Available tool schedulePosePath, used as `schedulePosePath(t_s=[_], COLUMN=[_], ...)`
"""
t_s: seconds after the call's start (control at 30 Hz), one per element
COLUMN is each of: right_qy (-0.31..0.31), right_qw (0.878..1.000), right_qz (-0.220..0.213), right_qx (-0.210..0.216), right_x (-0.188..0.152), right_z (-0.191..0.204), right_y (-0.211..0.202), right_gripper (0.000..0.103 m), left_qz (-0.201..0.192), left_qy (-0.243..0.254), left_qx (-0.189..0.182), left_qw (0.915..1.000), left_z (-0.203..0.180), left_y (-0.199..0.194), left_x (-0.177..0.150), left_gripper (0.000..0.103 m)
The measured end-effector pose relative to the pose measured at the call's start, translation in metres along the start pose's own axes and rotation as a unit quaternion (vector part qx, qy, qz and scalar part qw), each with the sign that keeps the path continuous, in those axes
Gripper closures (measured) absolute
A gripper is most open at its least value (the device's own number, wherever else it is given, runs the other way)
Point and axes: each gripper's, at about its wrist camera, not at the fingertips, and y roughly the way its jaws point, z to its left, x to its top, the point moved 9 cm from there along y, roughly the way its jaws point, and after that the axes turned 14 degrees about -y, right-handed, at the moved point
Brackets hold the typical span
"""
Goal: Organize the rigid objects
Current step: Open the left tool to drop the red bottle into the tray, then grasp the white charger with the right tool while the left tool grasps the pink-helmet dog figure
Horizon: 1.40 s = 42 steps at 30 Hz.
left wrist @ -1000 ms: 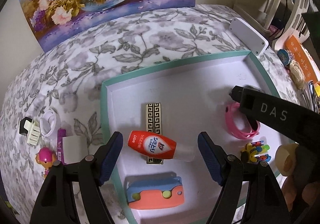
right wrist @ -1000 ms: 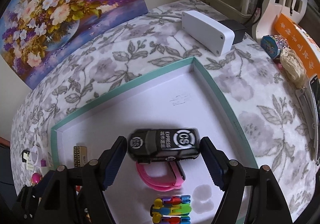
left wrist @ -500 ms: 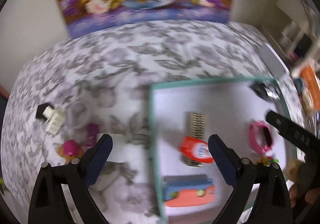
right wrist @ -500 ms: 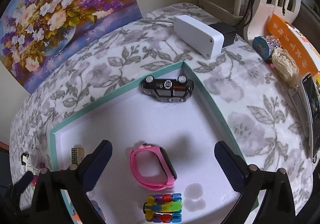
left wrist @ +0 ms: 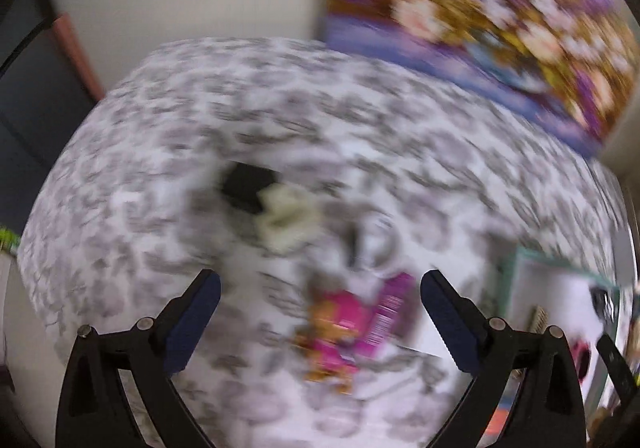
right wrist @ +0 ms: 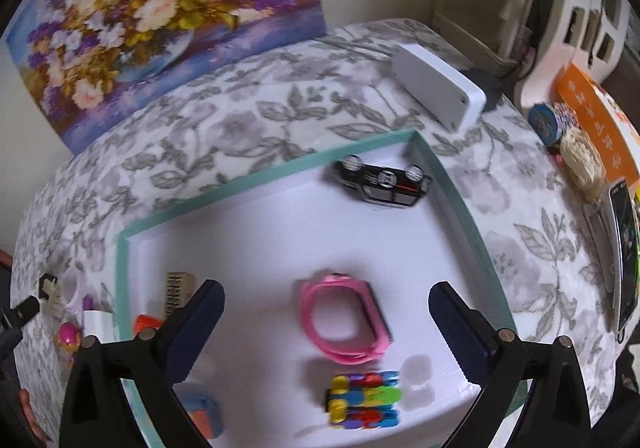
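Observation:
The teal-rimmed white tray (right wrist: 256, 175) holds a black toy car (right wrist: 380, 183) on its side in the far right corner. It also holds a pink watch band (right wrist: 344, 324), a bundle of coloured clips (right wrist: 364, 400), a patterned bar (right wrist: 178, 288) and an orange bottle (right wrist: 146, 322). My right gripper (right wrist: 326, 312) hangs open above the pink band, with nothing between its fingers. In the blurred left wrist view my left gripper (left wrist: 320, 312) is over the cloth left of the tray (left wrist: 516, 272). Its jaws are opening and hold nothing. Below it lie a pink toy figure (left wrist: 332, 332) and a purple packet (left wrist: 386, 312).
A black and cream clip (left wrist: 276, 203) and a white ring (left wrist: 376, 244) lie further out on the flowered cloth. A white box (right wrist: 436, 87), a tape roll (right wrist: 548, 119), an orange carton (right wrist: 596, 115) and a phone (right wrist: 624, 248) are right of the tray. A flower painting (right wrist: 160, 19) leans on the wall.
My left gripper left the orange bottle in the tray and swung left over the loose items, rolling as it went. My right gripper let go of the black car and opened wide.

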Motion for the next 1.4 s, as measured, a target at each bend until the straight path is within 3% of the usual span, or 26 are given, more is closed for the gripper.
schedulePosePath(t_s=[0.17,0.47,0.97,1.27,1.4], right_qy=[-0.018,-0.061,-0.155,-0.181,-0.193], right_qw=[0.999,0.995,0.984,0.981,0.979], right_qz=[-0.032,-0.053,-0.006,0.016,0.013], right_qx=[0.017,0.058,0.088,0.075,0.069], right_x=[0.014,0.02,-0.008,-0.02,-0.02], right_z=[0.028,0.1,0.216,0.235,0.239], right_y=[-0.021,-0.042,-0.011,0.011,0.014], right_gripper=[0.0,0.0,0.0,0.0,0.0], left_qz=[-0.032,-0.038,0.051,0.123,0.135], left_qy=[-0.036,-0.05,-0.074,-0.068,-0.078], left_qx=[0.004,0.013,0.011,-0.001,-0.007], left_qw=[0.9989,0.9979,0.9959,0.9901,0.9878], left_z=[0.043,0.082,0.099,0.073,0.069], left_y=[-0.017,-0.023,0.027,0.058,0.064], left_x=[0.029,0.05,0.02,-0.016,-0.024], left_gripper=[0.003,0.003,0.003,0.003,0.003])
